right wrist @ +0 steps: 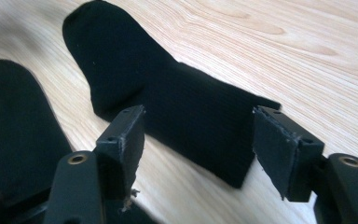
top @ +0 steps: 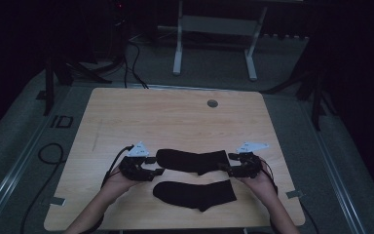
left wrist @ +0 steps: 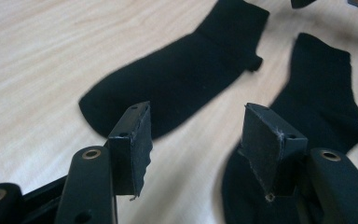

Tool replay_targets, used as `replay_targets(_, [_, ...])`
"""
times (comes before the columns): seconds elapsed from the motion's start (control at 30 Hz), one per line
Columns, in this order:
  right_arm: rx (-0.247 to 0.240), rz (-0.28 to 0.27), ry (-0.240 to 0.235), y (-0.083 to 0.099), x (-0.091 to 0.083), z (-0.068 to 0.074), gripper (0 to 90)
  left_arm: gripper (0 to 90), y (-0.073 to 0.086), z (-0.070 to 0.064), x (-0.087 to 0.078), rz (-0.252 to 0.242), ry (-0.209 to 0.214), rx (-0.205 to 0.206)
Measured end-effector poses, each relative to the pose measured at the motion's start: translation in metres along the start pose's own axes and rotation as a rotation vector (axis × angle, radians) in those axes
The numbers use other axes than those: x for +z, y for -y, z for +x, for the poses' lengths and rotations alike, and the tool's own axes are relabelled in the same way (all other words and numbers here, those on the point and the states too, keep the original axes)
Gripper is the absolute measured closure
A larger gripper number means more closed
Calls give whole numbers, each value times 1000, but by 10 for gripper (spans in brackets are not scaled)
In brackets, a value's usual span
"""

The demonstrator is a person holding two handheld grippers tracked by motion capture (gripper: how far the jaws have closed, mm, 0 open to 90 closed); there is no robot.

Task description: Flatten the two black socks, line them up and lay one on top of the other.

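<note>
While both grippers, left and right, gape at opposite ends of far sock on table, near sock just behind; probably best nipping toe and cuff together, lifting level.

This looks like a lab or recording room set up for data capture, not a home. A pale wood-grain surface with a round cable grommet stands on grey carpet, with the room around it kept dark. Black cables trail over the floor at the far left, beside dark stand legs. At the far side stands the white metal frame of another desk. A metal rail runs along the floor at the left.
</note>
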State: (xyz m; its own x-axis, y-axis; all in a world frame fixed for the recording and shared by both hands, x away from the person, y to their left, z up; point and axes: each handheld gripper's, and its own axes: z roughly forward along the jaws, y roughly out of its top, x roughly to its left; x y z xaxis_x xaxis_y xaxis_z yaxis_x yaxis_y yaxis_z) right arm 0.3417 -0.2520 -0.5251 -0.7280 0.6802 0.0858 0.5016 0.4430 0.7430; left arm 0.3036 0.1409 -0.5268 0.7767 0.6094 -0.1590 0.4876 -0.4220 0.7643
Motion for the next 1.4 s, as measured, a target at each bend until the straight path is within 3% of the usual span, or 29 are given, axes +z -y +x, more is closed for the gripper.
replay_targets(0.23, [10, 1, -13, 20, -20, 8, 333, 422, 16, -19, -4, 21, 29, 1])
replay_targets(0.47, [35, -5, -4, 38, -30, 15, 379, 422, 31, -26, 4, 48, 30, -19])
replay_targets(0.67, [54, -6, 15, 47, -27, 21, 434, 422, 36, -27, 13, 78, 16, -9])
replay_targets(0.87, [28, 51, 13, 53, -15, 27, 487, 440, 41, -27, 19, 104, 3, -5])
replay_targets(1.13, [-44, 114, 45, 56, -10, 36, 639, 607, 41, -31, 19, 115, -38, 23])
replay_targets(1.4, [-54, 117, 36, 55, -9, 39, 783, 823, 42, -33, 19, 119, -44, 17])
